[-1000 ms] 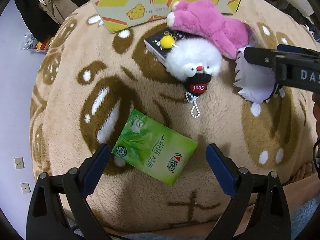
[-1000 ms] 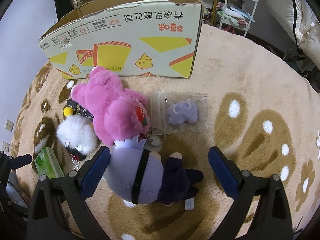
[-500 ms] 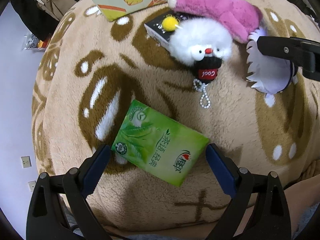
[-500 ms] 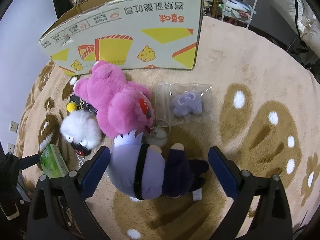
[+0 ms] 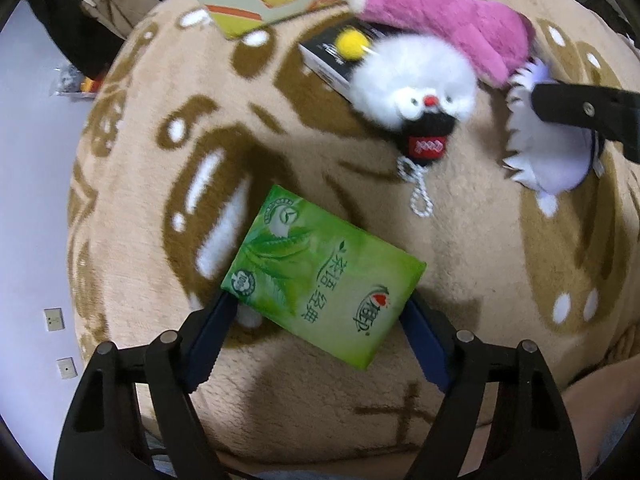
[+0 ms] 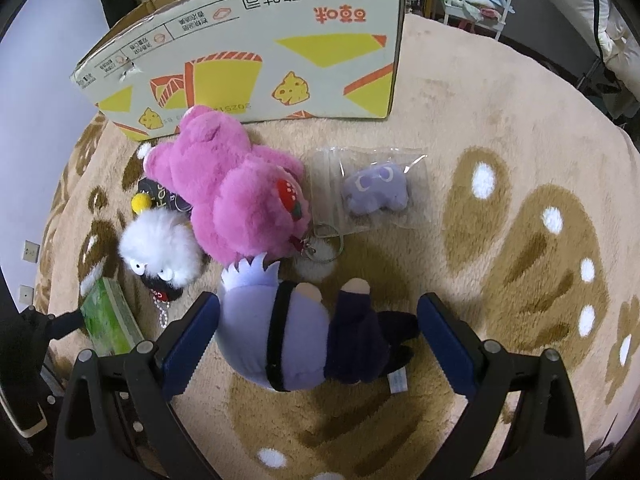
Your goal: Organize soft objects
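Observation:
A green tissue pack [image 5: 324, 276] lies on the tan rug between the fingers of my open left gripper [image 5: 320, 340]; its near corners overlap both pads. The pack also shows in the right wrist view [image 6: 110, 318]. My open right gripper [image 6: 318, 338] straddles a lilac and navy doll [image 6: 308, 340] lying on the rug. Beyond it are a pink plush bear [image 6: 236, 196], a white fluffy keychain toy [image 6: 160, 246] and a small purple plush in a clear bag [image 6: 376, 194]. The bear [image 5: 440, 12] and white toy [image 5: 416, 80] show in the left wrist view.
A cardboard box [image 6: 256, 52] with yellow and orange print stands at the rug's far side. A black box [image 5: 332, 56] lies under the white toy. A fluffy keyring pompom [image 6: 320, 264] sits by the doll. A pale wall with outlets [image 5: 54, 320] is at left.
My left gripper has moved forward and down over the tissue pack, which now sits between its pads. My right gripper has closed in over the lilac doll.

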Demonstrator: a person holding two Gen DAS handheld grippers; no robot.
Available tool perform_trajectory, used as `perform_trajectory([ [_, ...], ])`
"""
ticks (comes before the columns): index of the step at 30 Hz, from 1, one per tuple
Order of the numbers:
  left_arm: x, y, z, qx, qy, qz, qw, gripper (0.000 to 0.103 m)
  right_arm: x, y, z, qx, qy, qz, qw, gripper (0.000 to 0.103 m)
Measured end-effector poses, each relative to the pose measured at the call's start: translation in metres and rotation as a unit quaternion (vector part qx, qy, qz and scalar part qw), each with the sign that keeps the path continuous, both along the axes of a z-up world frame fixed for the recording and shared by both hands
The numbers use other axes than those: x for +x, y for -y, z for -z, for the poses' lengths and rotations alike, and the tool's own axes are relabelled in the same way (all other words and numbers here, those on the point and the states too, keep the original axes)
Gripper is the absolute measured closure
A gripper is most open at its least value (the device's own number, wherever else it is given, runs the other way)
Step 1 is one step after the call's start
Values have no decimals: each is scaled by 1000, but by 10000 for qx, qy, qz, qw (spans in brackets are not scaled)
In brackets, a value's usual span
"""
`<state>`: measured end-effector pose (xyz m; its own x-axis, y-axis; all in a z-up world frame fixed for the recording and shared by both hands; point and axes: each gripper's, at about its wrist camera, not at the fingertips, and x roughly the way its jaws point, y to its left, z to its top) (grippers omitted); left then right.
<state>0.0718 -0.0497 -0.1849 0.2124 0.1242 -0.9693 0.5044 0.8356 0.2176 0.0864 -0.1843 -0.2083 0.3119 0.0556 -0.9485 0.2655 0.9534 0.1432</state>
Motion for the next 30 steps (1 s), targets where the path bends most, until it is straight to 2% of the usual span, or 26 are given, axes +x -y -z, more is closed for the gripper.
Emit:
perform_trajectory([
  [5,3,-7,-12,-90,334,-157,9993,24,0,1,-7,220,60,-107,9997,30],
  [8,3,-7,-21,-163,566,-167,9981,29,0,-7,-10,94,54,-258,9996,34],
  [9,3,-8,-23,-216,610,-169,9978,37,-1,-10,-11,133,98,-337,9993,49],
  [10,5,-9,-25,-244,618,-177,9976,37,0,-12,-12,254,119,-383,9989,55],
  [14,9,-8,-14,-218,374,-225,9988,42,1,-18,-12,138,94,-460,9988,55],
  [17,6,-6,-8,-112,272,-204,9994,43,1,-14,-11,202,88,-410,9989,55],
  [20,7,-6,-6,-164,141,-220,9995,43,0,-14,-12,197,92,-424,9989,55],
  [28,15,-13,-3,-260,22,-382,9989,39,0,-14,-11,213,90,-425,9988,54],
  [30,15,-13,-5,-296,82,-366,9989,36,0,-14,-11,214,92,-423,9988,54],
])
